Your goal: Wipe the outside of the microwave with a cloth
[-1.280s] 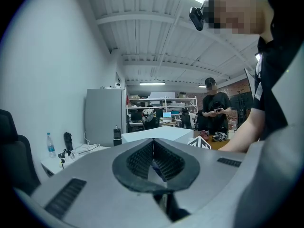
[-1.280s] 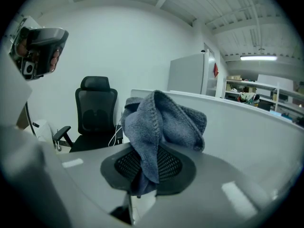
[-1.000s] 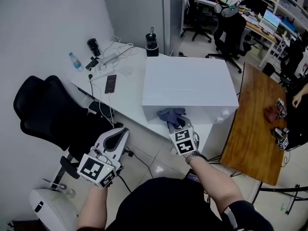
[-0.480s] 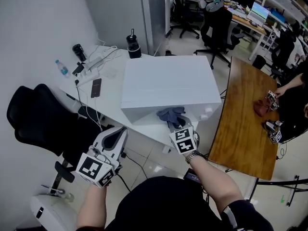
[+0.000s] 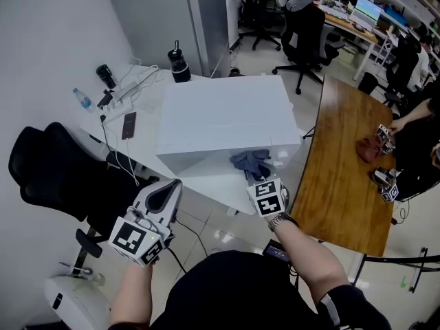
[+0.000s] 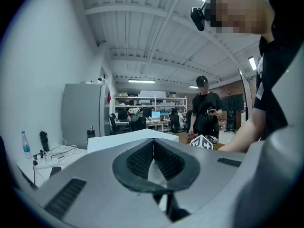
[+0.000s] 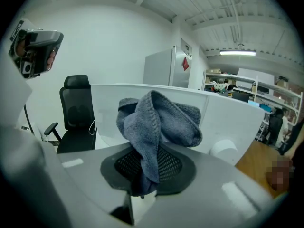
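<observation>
Two grippers hang over open tiled floor [image 5: 213, 229], just short of the white surface's [image 5: 141, 139] near edge. The big white box-shaped microwave [image 5: 220, 112] stands close to that edge. The right gripper [image 5: 256, 176] tilts down, its fingers pinching the fuzzy grey cloth [image 5: 250, 162] near the microwave's front. The left gripper [image 5: 167, 190] is held level, fingers closed on nothing, beside a black office chair [image 5: 48, 163].

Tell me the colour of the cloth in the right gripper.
Blue-grey. The cloth shows best in the right gripper view.
</observation>
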{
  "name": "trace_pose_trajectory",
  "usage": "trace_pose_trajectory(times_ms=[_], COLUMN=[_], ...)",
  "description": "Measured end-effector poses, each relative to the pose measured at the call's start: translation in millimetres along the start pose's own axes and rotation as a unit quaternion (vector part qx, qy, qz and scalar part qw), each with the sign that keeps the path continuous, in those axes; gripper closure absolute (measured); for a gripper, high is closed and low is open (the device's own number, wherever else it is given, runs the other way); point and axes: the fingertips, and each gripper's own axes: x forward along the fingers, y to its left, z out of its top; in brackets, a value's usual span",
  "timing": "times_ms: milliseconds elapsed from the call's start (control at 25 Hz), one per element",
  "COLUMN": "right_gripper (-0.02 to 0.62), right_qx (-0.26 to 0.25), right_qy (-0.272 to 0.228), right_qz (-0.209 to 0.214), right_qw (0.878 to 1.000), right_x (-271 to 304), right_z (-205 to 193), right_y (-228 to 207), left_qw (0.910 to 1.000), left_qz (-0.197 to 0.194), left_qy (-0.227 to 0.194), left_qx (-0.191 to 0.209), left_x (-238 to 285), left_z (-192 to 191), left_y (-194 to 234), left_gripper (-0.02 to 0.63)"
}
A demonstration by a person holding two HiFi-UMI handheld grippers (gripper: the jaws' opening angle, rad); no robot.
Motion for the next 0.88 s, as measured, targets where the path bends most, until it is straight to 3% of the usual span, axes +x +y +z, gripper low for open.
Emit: trace_pose_trajectory(times_ms=[480, 880], right_gripper=[0.534, 0.533], right_qx=[0.017, 0.019], right_qy=[0.008, 0.004], right_qz=[-0.037, -0.043], right_qw=[0.999, 0.999], right_x=[-38.3, -66.1], right_z=[-23.5, -34.6], right_y=[-56.2, -78.0], left_qw=[0.9999, 0.9998], left_qz=[-0.013, -0.018], left_qy=[0.005, 0.007], left_qx=[0.003, -0.002], left_x=[21.2, 31.0], left_z=[4.4, 3.7], left_y=[-40.3, -74.0], left_gripper=[0.601, 0.601])
